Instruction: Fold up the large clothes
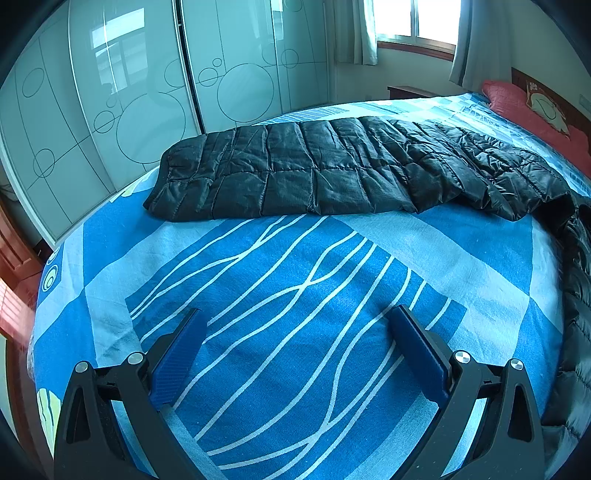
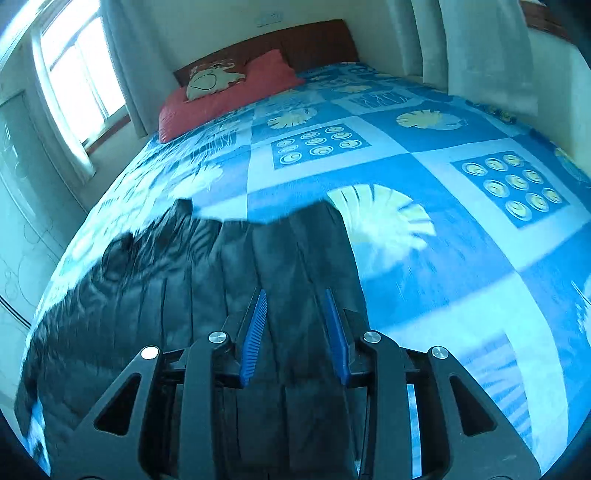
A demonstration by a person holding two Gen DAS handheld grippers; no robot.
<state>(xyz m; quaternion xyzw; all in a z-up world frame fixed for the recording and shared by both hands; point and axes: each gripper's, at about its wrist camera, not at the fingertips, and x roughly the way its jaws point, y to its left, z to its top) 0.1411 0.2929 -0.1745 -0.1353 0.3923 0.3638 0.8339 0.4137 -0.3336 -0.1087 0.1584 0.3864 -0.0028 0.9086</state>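
The left tongs (image 1: 295, 354) stand wide apart, their blue pads (image 1: 173, 365) spread to either side with nothing between them. They hang over a bare stretch of the bed (image 1: 280, 288), above the blue sheet with its white wavy lines, and touch nothing. The black quilted jacket (image 1: 332, 173) lies well ahead of these tongs, stretched flat across the bed from left to right. Its right part runs down the right edge of this view, to the right of the right pad. Beyond the jacket stand the glossy wardrobe doors (image 1: 129, 110). A red pillow (image 1: 524, 107) sits ahead and to the right, by the window (image 1: 413, 18).

The right tongs (image 2: 295, 325) stand narrow, with a modest gap between the blue pads (image 2: 255, 336). They hang directly over the same jacket (image 2: 184, 295), whose quilted black cloth fills the gap between the fingers and spreads out to the left of them. From this view I cannot tell whether the pads actually pinch the cloth or only hover just above it; no fold is seen rising between them. The jacket's far edge lies ahead of the tongs. To the right of them the patterned sheet is uncovered. The red pillow (image 2: 236, 96) and the dark headboard (image 2: 317, 40) lie well ahead.
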